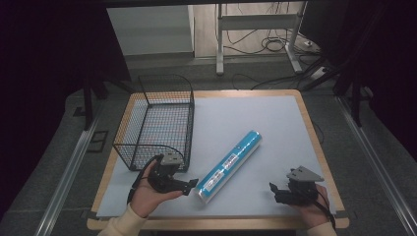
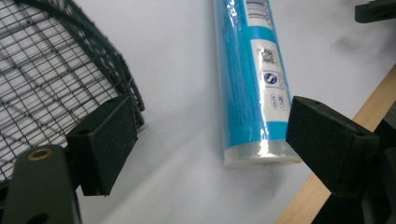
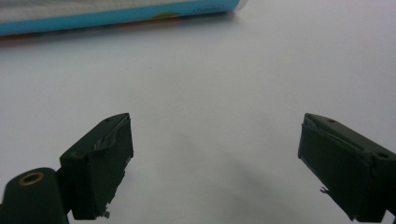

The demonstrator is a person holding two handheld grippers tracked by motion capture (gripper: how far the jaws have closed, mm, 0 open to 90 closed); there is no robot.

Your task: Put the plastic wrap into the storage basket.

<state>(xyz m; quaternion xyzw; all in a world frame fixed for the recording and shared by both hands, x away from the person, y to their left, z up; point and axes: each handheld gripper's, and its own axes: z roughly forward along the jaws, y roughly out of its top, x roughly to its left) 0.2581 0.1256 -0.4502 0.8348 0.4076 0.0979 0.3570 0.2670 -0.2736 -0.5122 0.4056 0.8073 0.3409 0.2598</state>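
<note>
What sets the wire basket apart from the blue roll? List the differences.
The wire basket is black open mesh, boxy and stands upright; the blue roll is a solid, plastic-wrapped cylinder lying on its side. The basket sits at the table's left, square to its edges; the roll lies diagonally in the middle. The left gripper is close to the roll's near end. Both rest on the white table, ungripped.

A blue roll lies diagonally on the table beside a wire basket.
</note>
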